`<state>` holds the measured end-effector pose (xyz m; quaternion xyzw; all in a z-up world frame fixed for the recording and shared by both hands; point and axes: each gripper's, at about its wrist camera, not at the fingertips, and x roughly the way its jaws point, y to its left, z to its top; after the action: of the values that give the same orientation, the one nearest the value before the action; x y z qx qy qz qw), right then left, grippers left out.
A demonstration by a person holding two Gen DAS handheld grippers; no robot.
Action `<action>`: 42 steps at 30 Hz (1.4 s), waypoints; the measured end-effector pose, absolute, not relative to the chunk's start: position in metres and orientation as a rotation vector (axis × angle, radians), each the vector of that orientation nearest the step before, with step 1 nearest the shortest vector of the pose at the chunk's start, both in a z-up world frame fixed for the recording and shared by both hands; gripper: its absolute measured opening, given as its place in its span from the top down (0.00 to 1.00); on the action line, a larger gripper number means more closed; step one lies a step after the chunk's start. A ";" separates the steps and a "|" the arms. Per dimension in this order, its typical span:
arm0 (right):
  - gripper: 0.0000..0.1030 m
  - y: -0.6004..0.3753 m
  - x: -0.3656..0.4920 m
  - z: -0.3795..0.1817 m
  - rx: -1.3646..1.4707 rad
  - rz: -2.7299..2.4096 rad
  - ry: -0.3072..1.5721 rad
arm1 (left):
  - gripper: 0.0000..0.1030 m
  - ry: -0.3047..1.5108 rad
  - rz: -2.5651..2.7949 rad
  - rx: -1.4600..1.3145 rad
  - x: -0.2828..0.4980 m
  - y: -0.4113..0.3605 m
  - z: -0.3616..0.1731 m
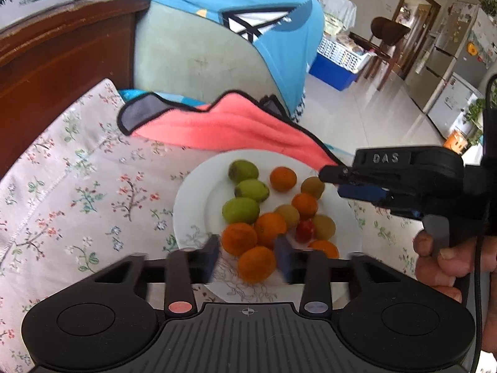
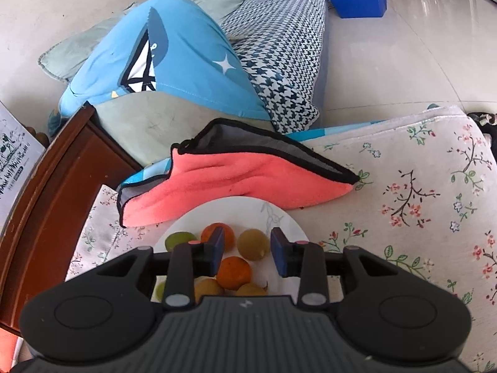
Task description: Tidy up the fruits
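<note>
A white plate [image 1: 186,205] on a floral cloth holds a mixed heap of fruit: three green fruits [image 1: 240,209] at the left, several oranges [image 1: 282,178], several yellow-brown fruits [image 1: 324,227] and one small red fruit [image 1: 306,230]. My left gripper [image 1: 248,258] hovers low over the near side of the plate, open, with an orange [image 1: 256,264] in the gap and not pressed by the pads. My right gripper [image 2: 247,253] is open over the plate [image 2: 279,217], a yellow-brown fruit [image 2: 253,244] and an orange [image 2: 233,272] showing between its fingers. From the left wrist view the right gripper [image 1: 335,183] reaches in from the right.
A pink cloth with a black hem [image 2: 236,180] lies against the far rim of the plate. The floral cloth [image 2: 419,202] spreads to both sides. A dark wooden frame [image 2: 46,202] runs along the left. A blue pillow [image 2: 186,52] and a checked cover lie beyond. A person's hand [image 1: 447,255] holds the right gripper.
</note>
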<state>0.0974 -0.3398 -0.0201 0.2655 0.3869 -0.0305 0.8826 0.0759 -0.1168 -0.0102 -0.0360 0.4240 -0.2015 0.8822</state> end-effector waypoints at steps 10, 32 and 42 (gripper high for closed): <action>0.42 -0.330 0.084 0.003 0.509 -0.081 0.805 | 0.10 0.879 -0.355 -0.054 0.073 -0.111 0.005; 0.19 -0.301 0.019 0.031 0.286 -0.235 0.874 | 0.06 0.948 -0.218 0.074 0.048 -0.108 0.011; 0.18 -0.288 0.010 0.031 0.149 -0.284 0.908 | 0.06 0.952 -0.178 0.141 0.049 -0.105 0.011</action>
<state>0.0099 -0.2884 0.0313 0.0715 0.4366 -0.1365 0.8864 0.0491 -0.1047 0.0107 0.0677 0.4571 -0.0853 0.8827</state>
